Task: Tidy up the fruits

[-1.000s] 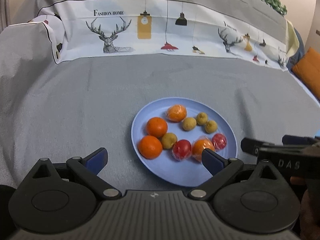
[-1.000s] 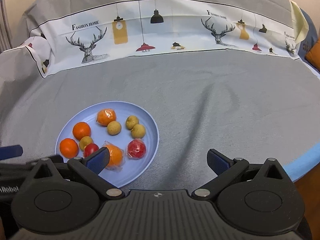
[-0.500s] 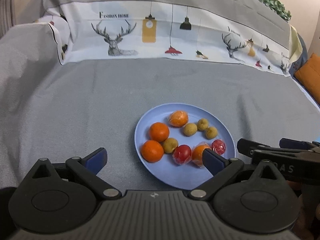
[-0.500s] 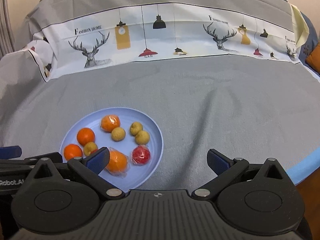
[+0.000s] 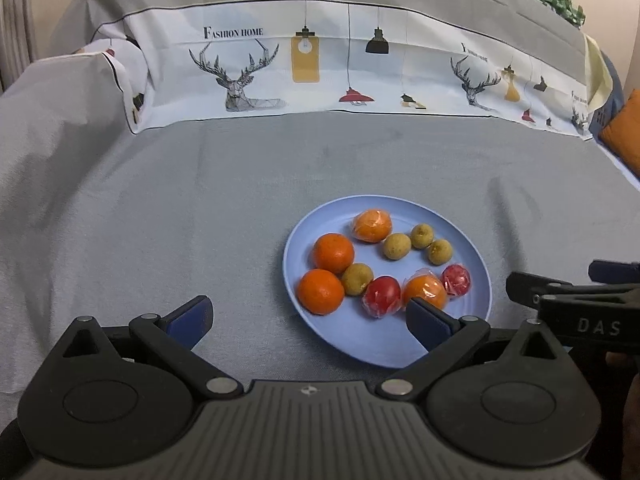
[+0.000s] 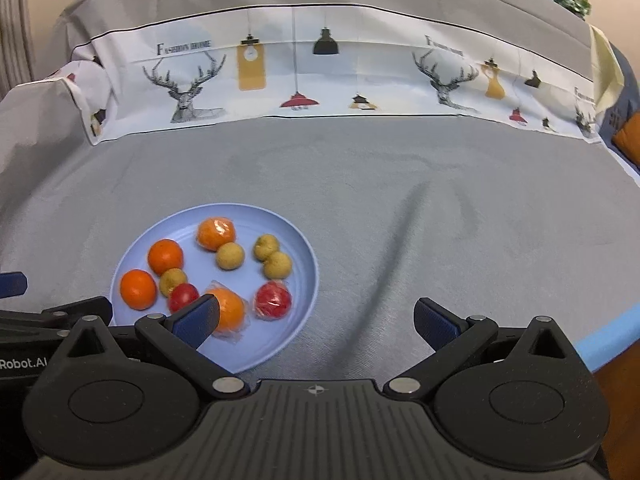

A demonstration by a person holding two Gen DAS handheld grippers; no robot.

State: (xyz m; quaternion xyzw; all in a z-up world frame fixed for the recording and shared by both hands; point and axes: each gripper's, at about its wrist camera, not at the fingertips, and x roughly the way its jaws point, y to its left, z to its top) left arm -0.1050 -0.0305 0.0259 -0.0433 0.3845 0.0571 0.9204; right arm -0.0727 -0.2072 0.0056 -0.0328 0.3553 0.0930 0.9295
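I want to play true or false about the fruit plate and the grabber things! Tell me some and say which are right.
1. The plate is blue. True.
2. Every fruit is on the plate. True; none lies on the grey cloth.
3. The left gripper is holding an orange. False; its fingers are spread apart with nothing between them.
4. There are four small yellow-brown fruits. True.
5. All the oranges are bare. False; two are in clear wrap, like the one at the back, and two are bare.
6. The right gripper is shut. False; it is open and holds nothing.
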